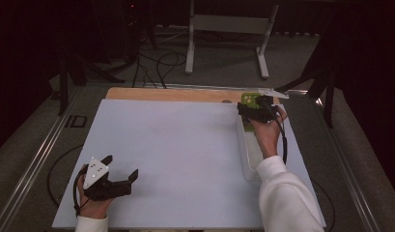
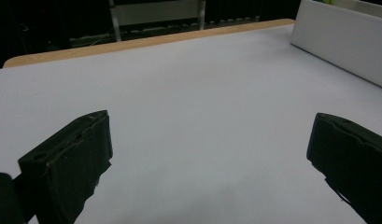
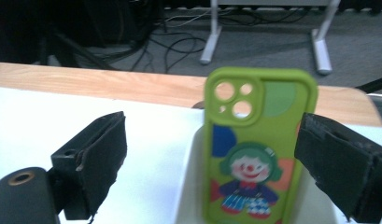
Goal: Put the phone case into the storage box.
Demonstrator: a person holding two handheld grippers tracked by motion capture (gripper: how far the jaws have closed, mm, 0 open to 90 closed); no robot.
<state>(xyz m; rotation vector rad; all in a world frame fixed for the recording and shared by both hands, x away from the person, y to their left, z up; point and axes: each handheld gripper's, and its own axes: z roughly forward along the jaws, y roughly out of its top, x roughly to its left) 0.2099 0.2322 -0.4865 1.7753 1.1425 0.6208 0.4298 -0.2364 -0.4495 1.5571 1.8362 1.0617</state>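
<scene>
A lime-green phone case (image 3: 258, 154) with a clown picture and camera holes stands upright at the far end of a white tray (image 3: 187, 191). My right gripper (image 3: 212, 144) is open around the case. Its right jaw is close by the case's right edge, and its left jaw stands well apart from it. From above, the right gripper (image 1: 253, 108) hovers over the tray's far end (image 1: 245, 145), just short of the green case (image 1: 250, 99). My left gripper (image 1: 121, 166) rests near the front left of the white table, open, with nothing between its jaws (image 2: 209, 140).
The white table surface (image 1: 185, 145) has a wooden strip (image 1: 171, 94) along its far edge. The tray's long white wall (image 2: 338, 51) lies to the right of the left gripper. Cables and a metal frame (image 1: 229, 29) sit on the floor beyond the table.
</scene>
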